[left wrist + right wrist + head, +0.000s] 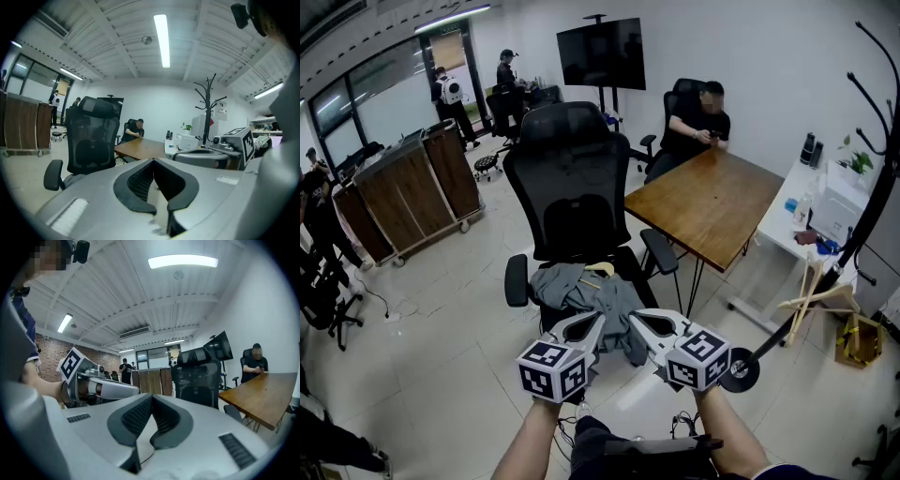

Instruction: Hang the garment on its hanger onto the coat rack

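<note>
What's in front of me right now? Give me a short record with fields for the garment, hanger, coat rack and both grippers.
garment: grey, crumpled on the seat of the black office chair
hanger: wooden, partly showing on top of the garment
coat rack: black, upright, off to the right near the white desk, apart from the chair
left gripper: shut, empty, held above the garment
right gripper: shut, empty, beside the left gripper
task state: garment not yet picked up

Garment [581, 292]: grey cloth, matt, crumpled. Hanger [600, 270]: pale wood. Chair [572, 178]: black mesh. Table [712, 199]: smooth wood. Floor [441, 319]: glossy tile.
</note>
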The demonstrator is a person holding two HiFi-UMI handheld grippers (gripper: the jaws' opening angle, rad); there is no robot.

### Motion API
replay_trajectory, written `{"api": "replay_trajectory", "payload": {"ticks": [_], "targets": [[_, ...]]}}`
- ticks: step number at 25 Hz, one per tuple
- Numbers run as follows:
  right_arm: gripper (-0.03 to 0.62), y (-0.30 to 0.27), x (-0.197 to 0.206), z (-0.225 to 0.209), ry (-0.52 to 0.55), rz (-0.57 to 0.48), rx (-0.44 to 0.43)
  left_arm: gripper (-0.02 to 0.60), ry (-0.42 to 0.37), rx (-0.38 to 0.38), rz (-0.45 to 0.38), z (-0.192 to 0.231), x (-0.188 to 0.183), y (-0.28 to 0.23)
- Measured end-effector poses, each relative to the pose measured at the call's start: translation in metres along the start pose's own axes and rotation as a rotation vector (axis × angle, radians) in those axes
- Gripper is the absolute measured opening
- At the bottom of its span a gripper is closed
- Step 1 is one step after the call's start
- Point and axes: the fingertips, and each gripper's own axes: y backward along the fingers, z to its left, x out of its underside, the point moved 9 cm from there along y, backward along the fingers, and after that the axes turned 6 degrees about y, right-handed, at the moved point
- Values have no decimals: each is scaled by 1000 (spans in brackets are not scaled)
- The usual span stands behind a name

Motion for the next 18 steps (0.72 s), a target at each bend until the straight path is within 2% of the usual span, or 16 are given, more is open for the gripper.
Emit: {"api": "replay_trajectory", "payload": {"ticks": [9, 18], "targets": [[0, -12, 1, -7, -9, -5, -3, 5, -7, -19, -6, 14, -7, -2], [0, -66, 5, -34, -45, 3, 17, 5, 1, 4, 8, 73, -24, -33]]}}
